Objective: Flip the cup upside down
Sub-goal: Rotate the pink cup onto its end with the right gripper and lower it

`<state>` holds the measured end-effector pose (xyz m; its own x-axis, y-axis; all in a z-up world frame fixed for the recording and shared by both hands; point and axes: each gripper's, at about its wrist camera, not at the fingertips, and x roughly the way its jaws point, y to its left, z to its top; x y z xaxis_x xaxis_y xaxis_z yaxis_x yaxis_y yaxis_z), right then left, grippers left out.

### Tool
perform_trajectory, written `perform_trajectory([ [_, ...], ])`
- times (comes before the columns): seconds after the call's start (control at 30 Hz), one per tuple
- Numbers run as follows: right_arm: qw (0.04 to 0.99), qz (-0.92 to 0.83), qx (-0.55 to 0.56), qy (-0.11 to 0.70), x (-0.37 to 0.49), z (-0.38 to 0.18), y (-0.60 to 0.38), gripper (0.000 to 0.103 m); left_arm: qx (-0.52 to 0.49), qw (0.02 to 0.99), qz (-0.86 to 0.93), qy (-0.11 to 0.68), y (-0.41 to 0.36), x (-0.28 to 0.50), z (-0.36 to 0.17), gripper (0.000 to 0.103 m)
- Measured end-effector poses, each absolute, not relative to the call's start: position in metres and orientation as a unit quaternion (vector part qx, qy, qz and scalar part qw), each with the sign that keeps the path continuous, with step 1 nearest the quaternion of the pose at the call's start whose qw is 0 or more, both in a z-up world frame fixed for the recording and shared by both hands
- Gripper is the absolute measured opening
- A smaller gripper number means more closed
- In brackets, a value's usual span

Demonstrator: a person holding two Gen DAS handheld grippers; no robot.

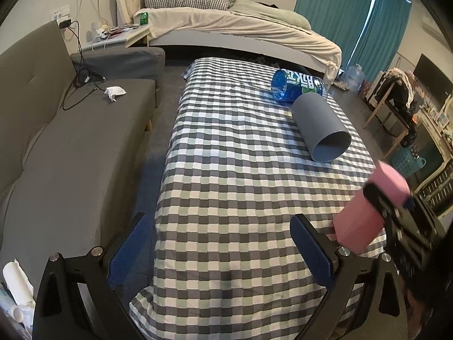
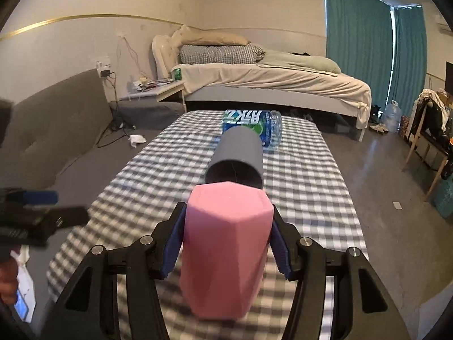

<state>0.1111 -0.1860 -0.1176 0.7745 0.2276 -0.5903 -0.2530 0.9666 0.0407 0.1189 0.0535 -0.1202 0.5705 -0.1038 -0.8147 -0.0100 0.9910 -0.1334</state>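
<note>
Pink and faceted, the cup sits clamped between the blue pads of our right gripper, its flat closed end pointing away from us and toward the far side of the room. From the left wrist view we see the same cup tilted above the near right corner of the table, its lower end close to the checked tablecloth, though we cannot tell whether it touches. Our left gripper hangs over the near left edge of the table with its jaws spread wide and nothing between them; one pad reaches out past the cloth over the floor, the other lies just beside the pink cup. Farther along the cloth a grey cup lies on its side, its open mouth turned toward us and to the right. Just beyond it, touching or nearly so, a blue bottle with a green and white label also lies on its side. To the left of the table runs a grey sofa with a crumpled white tissue and a black cable on its seat. At the far end stands a bed with beige covers, and teal curtains hang on the far right.
</note>
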Motion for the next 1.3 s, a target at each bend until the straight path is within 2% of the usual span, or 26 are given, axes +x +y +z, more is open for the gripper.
perform_trajectory([
  [0.27,0.929,0.133,-0.004,0.344,0.099,-0.114,-0.200,0.056,-0.054,0.888,-0.035,0.454,0.041,0.111,-0.112,0.101],
  [0.3,0.924,0.133,-0.008,0.358,0.101,-0.115,-0.198,0.059,-0.052,0.890,-0.035,0.452,0.040,0.110,-0.110,0.101],
  [0.37,0.920,0.125,-0.011,0.372,0.100,-0.119,-0.196,0.083,-0.047,0.892,-0.034,0.448,0.038,0.107,-0.107,0.101],
  [0.43,0.919,0.124,-0.002,0.374,0.097,-0.122,-0.198,0.087,-0.046,0.893,-0.032,0.447,0.038,0.106,-0.106,0.101],
  [0.63,0.896,0.107,0.007,0.431,0.110,-0.143,-0.202,0.085,-0.045,0.889,-0.032,0.455,0.035,0.105,-0.111,0.101],
  [0.7,0.891,0.120,0.016,0.437,0.112,-0.146,-0.203,0.075,-0.043,0.889,-0.031,0.455,0.034,0.106,-0.112,0.101],
  [0.73,0.889,0.127,0.015,0.439,0.113,-0.146,-0.201,0.066,-0.043,0.889,-0.031,0.456,0.034,0.107,-0.112,0.101],
  [1.3,0.918,0.155,-0.019,0.363,0.156,-0.132,-0.149,0.065,-0.045,0.887,-0.001,0.459,0.056,0.115,-0.130,0.101],
])
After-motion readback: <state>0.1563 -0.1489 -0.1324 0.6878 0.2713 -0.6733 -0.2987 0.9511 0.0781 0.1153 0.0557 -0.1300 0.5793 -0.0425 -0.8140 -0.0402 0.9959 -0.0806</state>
